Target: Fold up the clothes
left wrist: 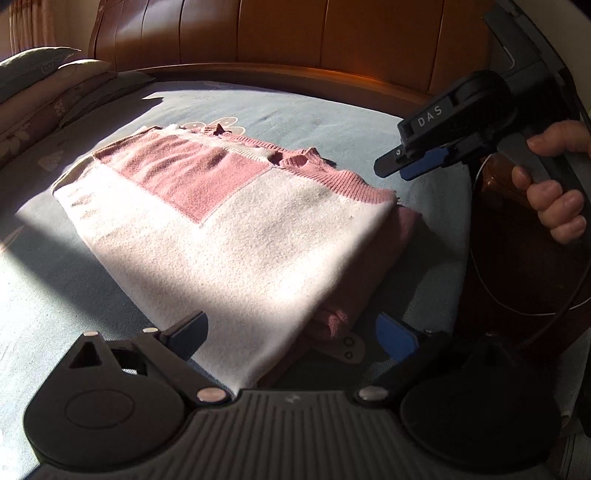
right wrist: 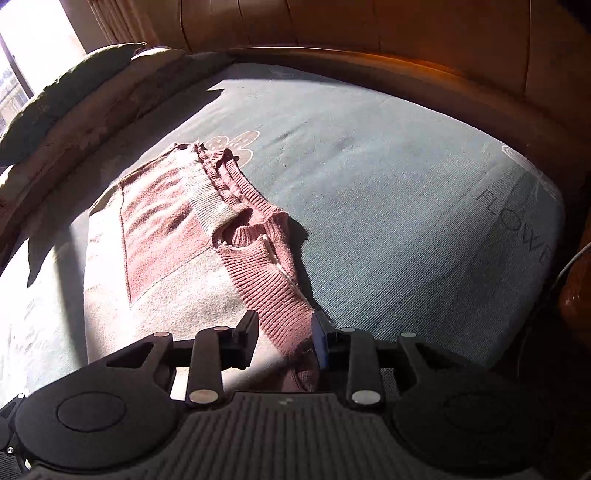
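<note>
Sweater [left wrist: 236,229] lies folded below left claw [left wrist: 295,339], right claw [left wrist: 400,168] beside.

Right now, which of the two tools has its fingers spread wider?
The left tool: its fingers stand wide apart over the near corner of the folded pink and white sweater. The right tool, off the sweater's right edge, has its fingers closer together.

A bedroom in a home. A bed [right wrist: 388,177] with a blue-grey sheet printed with flowers fills the view, a wooden headboard [left wrist: 332,40] behind it, stacked pillows [left wrist: 48,88] at one side, curtains [right wrist: 122,22] by a sunlit window [right wrist: 22,44].
</note>
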`<action>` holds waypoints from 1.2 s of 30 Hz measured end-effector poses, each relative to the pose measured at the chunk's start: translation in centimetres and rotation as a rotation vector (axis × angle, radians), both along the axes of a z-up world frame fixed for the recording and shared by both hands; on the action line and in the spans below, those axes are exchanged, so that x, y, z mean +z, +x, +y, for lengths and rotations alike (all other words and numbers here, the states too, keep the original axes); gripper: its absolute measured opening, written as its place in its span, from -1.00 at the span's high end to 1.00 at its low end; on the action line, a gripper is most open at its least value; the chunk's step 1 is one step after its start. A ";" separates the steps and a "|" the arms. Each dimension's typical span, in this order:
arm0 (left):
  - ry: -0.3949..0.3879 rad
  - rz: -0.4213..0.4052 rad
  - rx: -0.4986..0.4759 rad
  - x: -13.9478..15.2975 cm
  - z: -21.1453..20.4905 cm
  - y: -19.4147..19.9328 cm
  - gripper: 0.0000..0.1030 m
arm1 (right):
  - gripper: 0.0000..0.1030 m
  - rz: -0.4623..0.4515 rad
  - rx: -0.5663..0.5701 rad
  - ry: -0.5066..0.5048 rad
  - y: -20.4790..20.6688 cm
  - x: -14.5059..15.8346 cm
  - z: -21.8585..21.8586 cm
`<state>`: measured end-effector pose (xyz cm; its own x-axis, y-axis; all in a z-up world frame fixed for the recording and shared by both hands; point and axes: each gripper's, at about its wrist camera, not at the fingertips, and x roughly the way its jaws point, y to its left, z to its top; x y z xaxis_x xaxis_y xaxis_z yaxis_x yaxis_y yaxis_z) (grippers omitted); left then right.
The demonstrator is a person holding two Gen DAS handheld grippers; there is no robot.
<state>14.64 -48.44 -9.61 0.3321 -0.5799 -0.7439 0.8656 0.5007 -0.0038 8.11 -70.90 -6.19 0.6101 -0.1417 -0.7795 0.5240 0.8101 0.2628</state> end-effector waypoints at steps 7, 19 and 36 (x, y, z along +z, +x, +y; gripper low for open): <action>0.013 0.130 0.065 -2.2 0.4 0.7 -0.91 | -0.02 0.121 0.146 -0.030 3.3 -2.7 3.5; -0.107 -0.260 0.264 7.5 4.9 0.4 -0.97 | -0.42 0.185 0.231 -0.106 3.3 2.8 5.2; 0.146 -0.129 0.633 18.3 12.5 2.3 -0.98 | -0.92 0.293 0.456 -0.154 7.4 13.1 15.8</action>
<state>16.93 -35.95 8.71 0.6674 -0.1394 -0.7315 0.3926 0.9006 0.1866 15.49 -55.06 6.88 0.3971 -0.0399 -0.9169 0.1455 0.9892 0.0200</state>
